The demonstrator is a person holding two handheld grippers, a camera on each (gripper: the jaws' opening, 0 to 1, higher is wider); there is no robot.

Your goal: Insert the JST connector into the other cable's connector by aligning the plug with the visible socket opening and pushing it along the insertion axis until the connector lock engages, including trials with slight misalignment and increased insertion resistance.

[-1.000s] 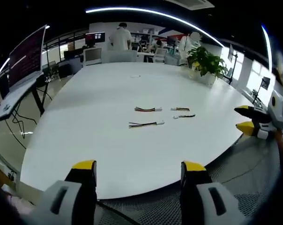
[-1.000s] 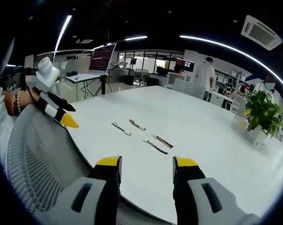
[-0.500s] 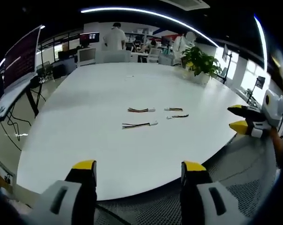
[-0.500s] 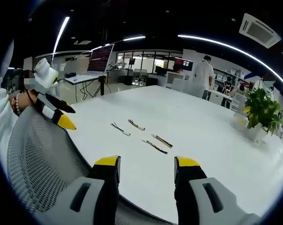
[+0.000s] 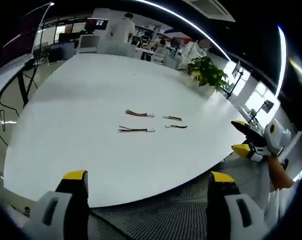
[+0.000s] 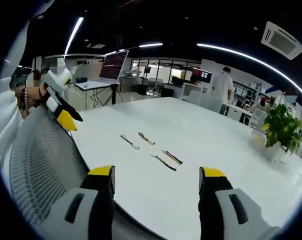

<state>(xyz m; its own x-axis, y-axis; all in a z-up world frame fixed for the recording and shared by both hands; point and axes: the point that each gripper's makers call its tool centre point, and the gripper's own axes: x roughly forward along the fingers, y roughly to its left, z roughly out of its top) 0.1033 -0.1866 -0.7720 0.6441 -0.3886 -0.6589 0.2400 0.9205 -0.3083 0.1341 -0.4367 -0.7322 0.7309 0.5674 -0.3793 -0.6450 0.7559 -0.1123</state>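
While both grippers hung over the near edge of the white table point(image 5: 66, 130), four short JST cables lay loose at its middle. At ten o'clock of that cluster sat the longest cable point(image 5: 136, 129), then a red-wired one point(image 5: 139, 113), then two shorter ones point(image 5: 173, 118) point(image 5: 176, 126). The left gripper point(image 5: 148, 182) had its jaws wide apart, empty; the right gripper point(image 6: 156, 177) likewise. A potted plant point(image 6: 283, 131) stood at three o'clock.
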